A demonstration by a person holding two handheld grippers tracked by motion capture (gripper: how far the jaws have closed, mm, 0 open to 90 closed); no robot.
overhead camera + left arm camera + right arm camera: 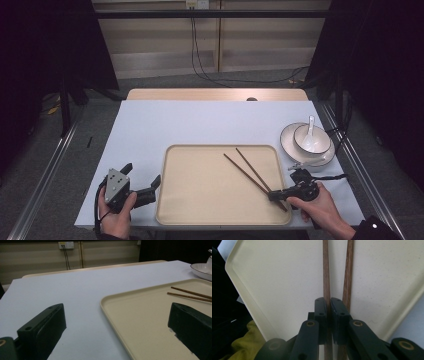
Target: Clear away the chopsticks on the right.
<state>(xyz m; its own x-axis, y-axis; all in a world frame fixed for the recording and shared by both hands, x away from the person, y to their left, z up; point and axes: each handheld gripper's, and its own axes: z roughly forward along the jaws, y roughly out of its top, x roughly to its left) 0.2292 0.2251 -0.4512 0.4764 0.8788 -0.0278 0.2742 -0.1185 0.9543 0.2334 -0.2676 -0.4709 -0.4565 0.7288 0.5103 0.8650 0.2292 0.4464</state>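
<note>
Gripper [329, 305] clamped on chopstick [326, 272] over tray [274, 285]

A recording lab: dark curtains [45, 45], floor rails [45, 175], trailing cables [200, 60] around a covered table [200, 122].

Chopsticks [252, 172] on tray [200, 200], bowl [311, 138] right
</note>
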